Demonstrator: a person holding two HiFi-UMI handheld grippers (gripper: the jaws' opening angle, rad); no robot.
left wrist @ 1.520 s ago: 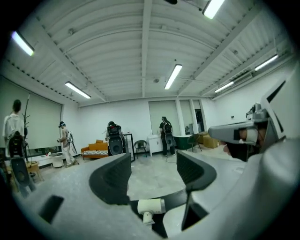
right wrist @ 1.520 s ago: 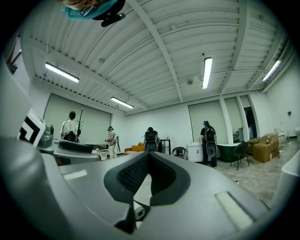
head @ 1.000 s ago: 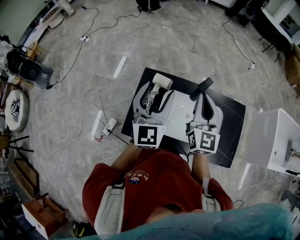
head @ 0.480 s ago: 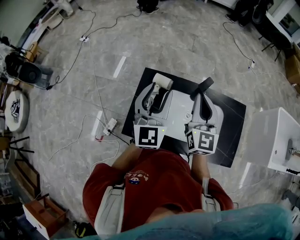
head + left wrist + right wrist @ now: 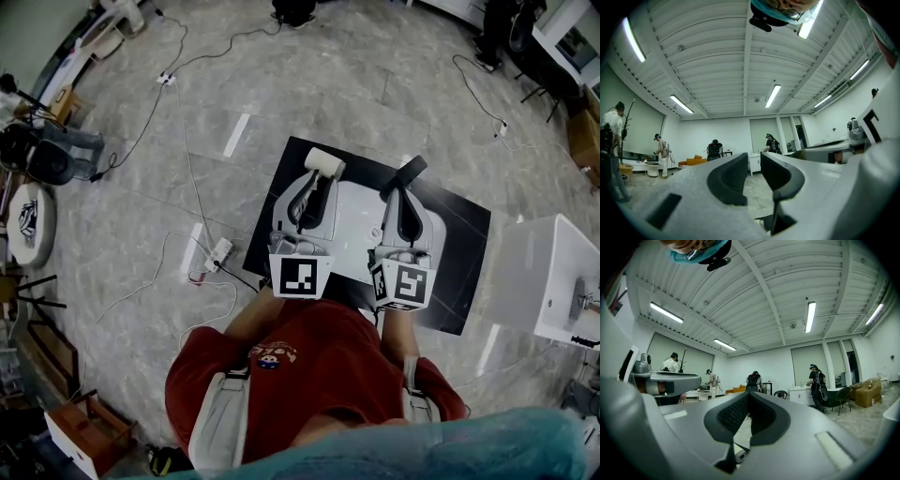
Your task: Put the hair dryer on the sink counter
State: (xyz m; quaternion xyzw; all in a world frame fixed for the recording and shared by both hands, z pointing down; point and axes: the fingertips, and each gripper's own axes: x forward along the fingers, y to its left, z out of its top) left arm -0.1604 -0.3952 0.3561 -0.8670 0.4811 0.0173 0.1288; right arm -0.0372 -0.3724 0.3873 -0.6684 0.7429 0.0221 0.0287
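Both tools held over the black mat, hair dryer at the mat's far left edge

I see the white hair dryer (image 5: 323, 161) at the far left edge of the black mat (image 5: 464, 234), just past the tips of my left tool (image 5: 315, 180); whether they touch I cannot tell. The jaws of the left tool (image 5: 753, 159) are closing, with a narrow gap between them and nothing in it. My right tool (image 5: 404, 184) is over the middle of the mat, its jaws closed together on nothing. The white sink worktop (image 5: 525, 272) stands to the right of the mat, well apart from the hair dryer.
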